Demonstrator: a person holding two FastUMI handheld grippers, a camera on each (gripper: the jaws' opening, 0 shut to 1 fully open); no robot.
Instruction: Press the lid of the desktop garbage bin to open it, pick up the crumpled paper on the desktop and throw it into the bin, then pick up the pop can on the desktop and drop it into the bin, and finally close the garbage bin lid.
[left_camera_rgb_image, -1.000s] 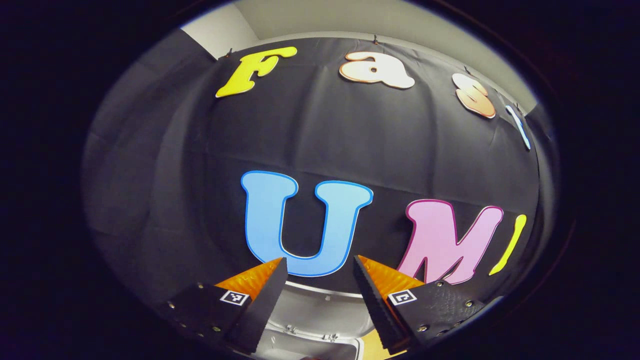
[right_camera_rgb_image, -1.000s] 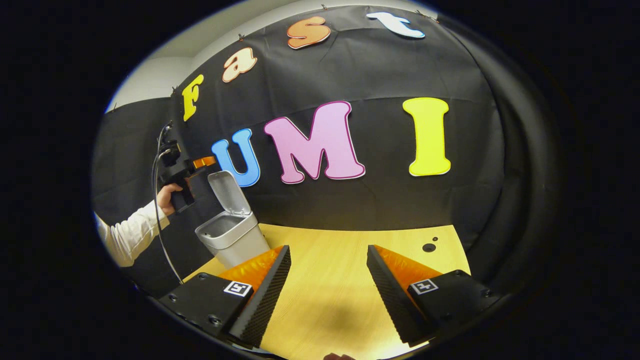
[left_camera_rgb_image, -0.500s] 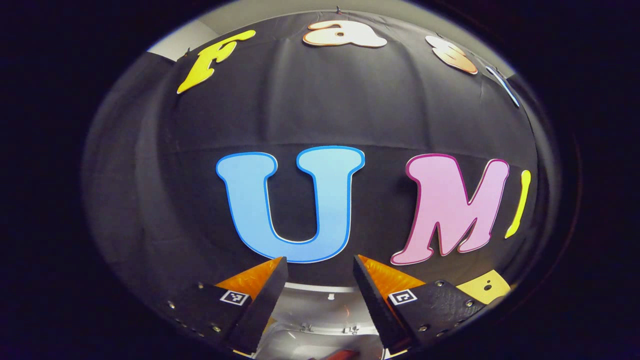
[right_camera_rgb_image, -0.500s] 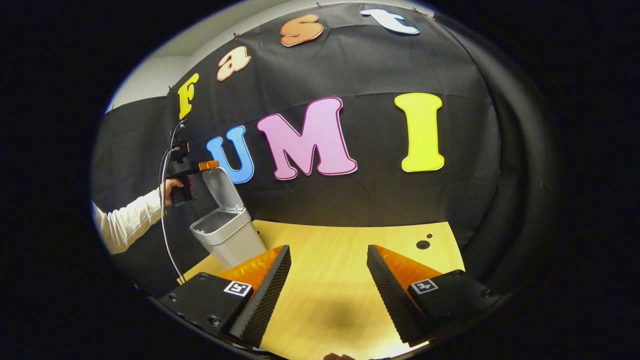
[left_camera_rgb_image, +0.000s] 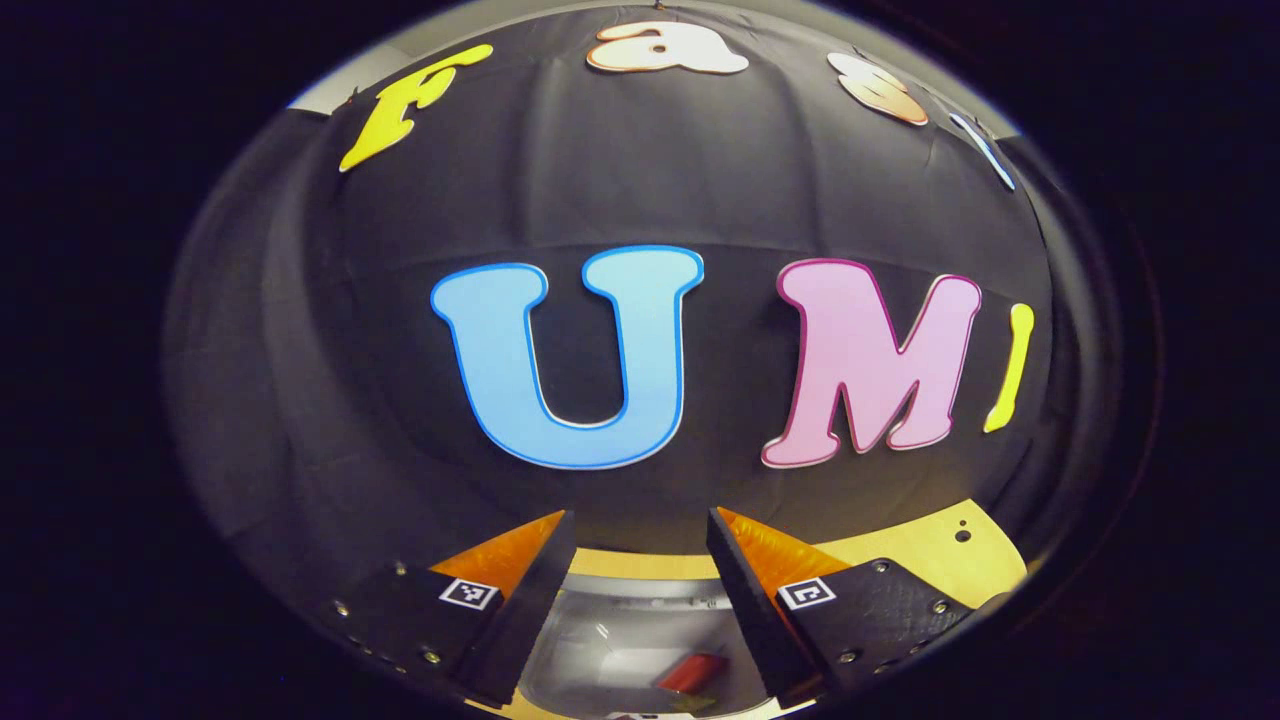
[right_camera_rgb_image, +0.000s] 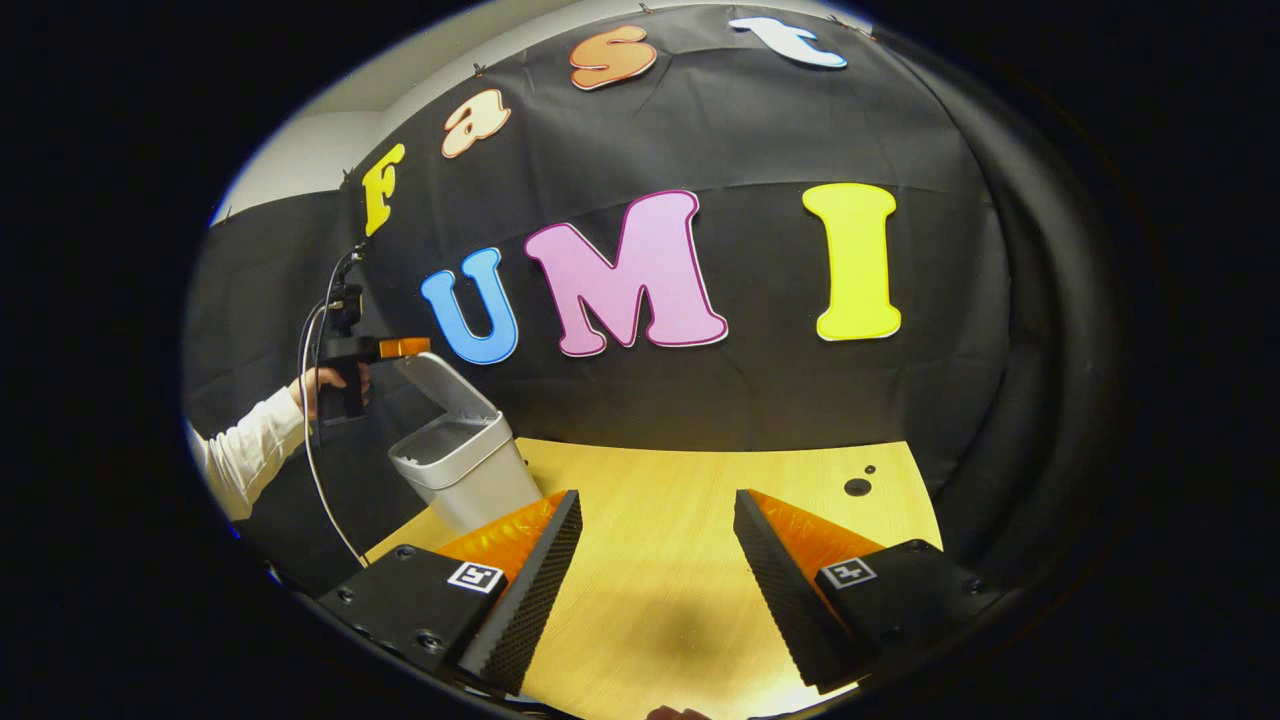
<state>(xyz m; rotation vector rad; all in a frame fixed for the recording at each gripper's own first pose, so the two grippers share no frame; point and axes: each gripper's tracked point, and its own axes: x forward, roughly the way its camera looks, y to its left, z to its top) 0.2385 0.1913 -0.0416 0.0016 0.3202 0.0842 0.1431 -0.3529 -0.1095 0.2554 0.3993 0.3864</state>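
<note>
Looked like the closing step: left tongs (right_camera_rgb_image: 405, 347) sat spread at the raised lid (right_camera_rgb_image: 445, 384), bin (right_camera_rgb_image: 468, 478) at 9 o'clock on the worktop (right_camera_rgb_image: 680, 520). Right tongs (right_camera_rgb_image: 655, 545) gaped empty; next, I'd guess, push the lid down until it latches.

A small grey plastic desktop bin (right_camera_rgb_image: 468, 478) is seen at the left of the pale wooden tabletop (right_camera_rgb_image: 690, 560), before the wall cloth; inside the bin, apparently, a red pop can (left_camera_rgb_image: 690, 672) is lodged.

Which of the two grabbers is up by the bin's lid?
The left gripper, held by the hand in the white sleeve, sits at the top edge of the raised lid. The right gripper hangs open over the bare table, away from the bin.
</note>
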